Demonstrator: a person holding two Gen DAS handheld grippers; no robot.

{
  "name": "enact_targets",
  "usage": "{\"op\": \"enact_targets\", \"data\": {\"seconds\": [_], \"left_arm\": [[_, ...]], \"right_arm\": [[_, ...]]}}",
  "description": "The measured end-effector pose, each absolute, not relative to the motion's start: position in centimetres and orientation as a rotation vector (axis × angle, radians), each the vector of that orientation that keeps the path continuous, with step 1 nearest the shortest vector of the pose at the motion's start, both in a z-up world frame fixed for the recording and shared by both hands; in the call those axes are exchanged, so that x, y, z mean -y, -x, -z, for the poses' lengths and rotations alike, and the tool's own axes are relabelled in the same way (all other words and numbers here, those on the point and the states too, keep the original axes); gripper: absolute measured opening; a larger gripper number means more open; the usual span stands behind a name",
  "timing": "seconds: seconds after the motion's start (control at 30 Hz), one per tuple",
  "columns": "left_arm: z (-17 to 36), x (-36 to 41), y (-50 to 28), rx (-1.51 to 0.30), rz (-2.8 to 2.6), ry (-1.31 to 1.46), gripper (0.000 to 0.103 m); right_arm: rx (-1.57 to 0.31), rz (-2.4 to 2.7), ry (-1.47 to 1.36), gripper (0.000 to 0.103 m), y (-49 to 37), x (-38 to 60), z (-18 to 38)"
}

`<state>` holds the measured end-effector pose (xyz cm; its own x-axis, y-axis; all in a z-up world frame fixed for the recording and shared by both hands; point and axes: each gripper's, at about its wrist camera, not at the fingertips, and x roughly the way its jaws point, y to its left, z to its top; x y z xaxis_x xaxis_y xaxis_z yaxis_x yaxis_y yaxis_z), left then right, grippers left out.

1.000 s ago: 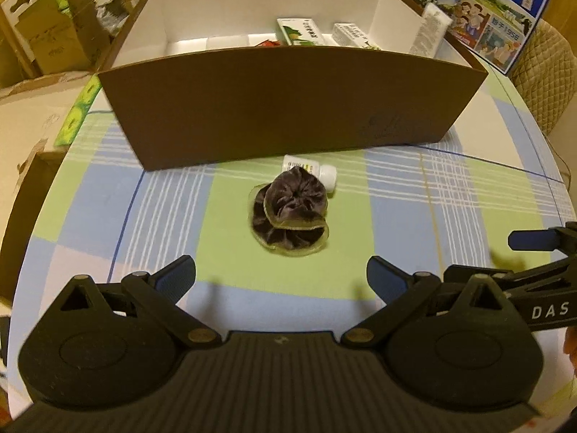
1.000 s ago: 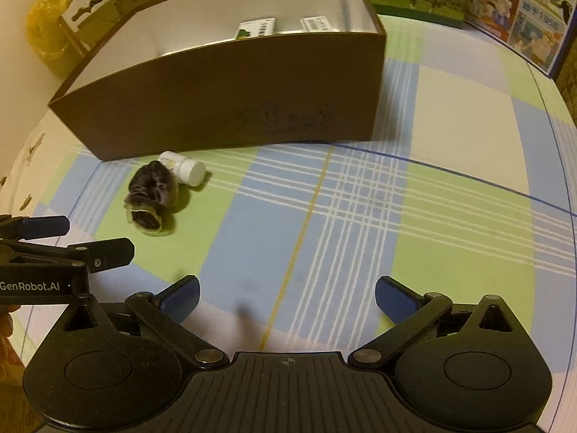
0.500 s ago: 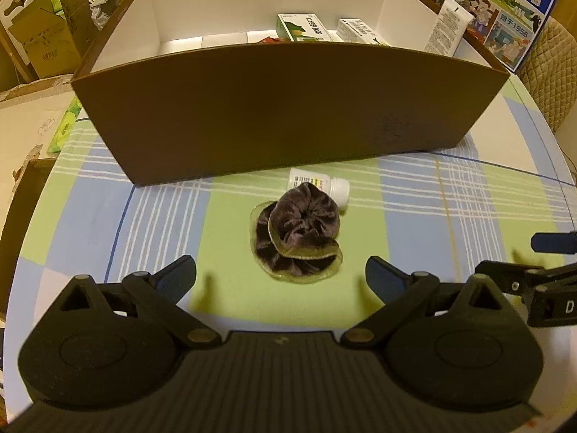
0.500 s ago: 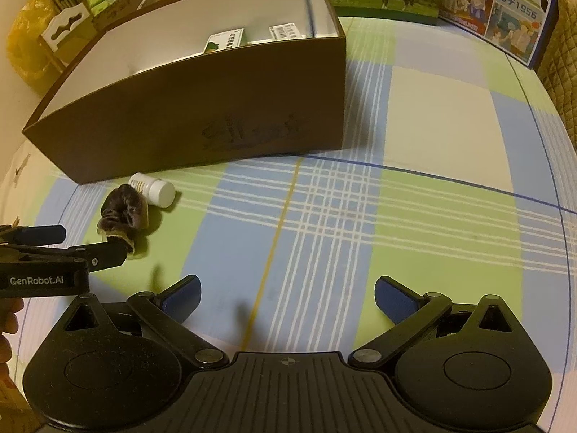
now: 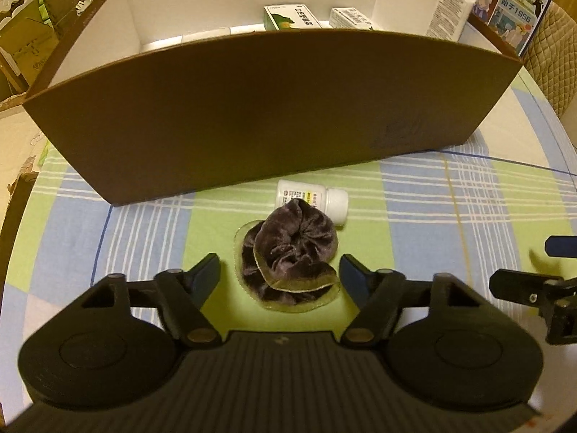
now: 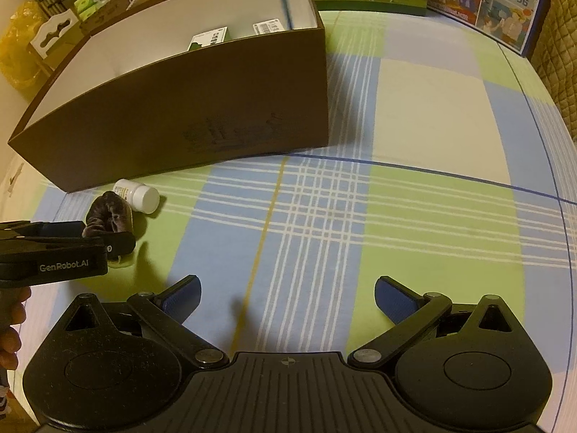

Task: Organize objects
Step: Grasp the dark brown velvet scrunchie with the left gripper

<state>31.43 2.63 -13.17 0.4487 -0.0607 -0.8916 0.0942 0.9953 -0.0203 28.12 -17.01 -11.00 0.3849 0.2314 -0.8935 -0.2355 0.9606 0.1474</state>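
Checked cloth in green, blue and cream covers our tabletop (image 6: 432,115), with printed milk cartons (image 6: 483,3) standing along its far edge. Nearer us sits a long brown cardboard box (image 5: 252,115), white inside, with a few small medicine cartons (image 5: 290,18) in it.

Just in front of the box wall a white pill bottle (image 5: 317,198) lies on its side, and a dark velvet scrunchie (image 5: 292,249) with a pale sheer frill lies against it, touching the bottle's near side.

Our left tongs (image 5: 280,274) point down at the scrunchie, which sits between the two blue pads; the jaws have just been closing in on it, and the right pad looks just at the frill while the left pad is a little clear of it, so we see no grip yet.

Our right tongs (image 6: 286,297) hang over bare cloth well to the right, jaws spread wide with nothing between them.
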Motion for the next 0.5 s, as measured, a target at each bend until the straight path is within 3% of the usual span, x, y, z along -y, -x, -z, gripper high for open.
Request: {"op": "enact_targets", "data": {"seconds": [0.27,0.33,0.5], "left_arm": [[13.3,-2.9,-30.6,-1.084,0.126,-0.045,0.040],[13.1,-3.1,-30.4,-1.078,0.132,-0.043,0.030],[12.7,-4.3,-29.8,-1.069,0.117,-0.029,0.023]], "right_arm": [[-1.140,-0.327,0.000,0.100,-28.0,16.7,11.2],[-1.140,-0.337,0.004,0.100,-27.9,16.5,11.3],[-1.150,-0.363,0.014,0.099,-27.8,15.6,11.6]]}}
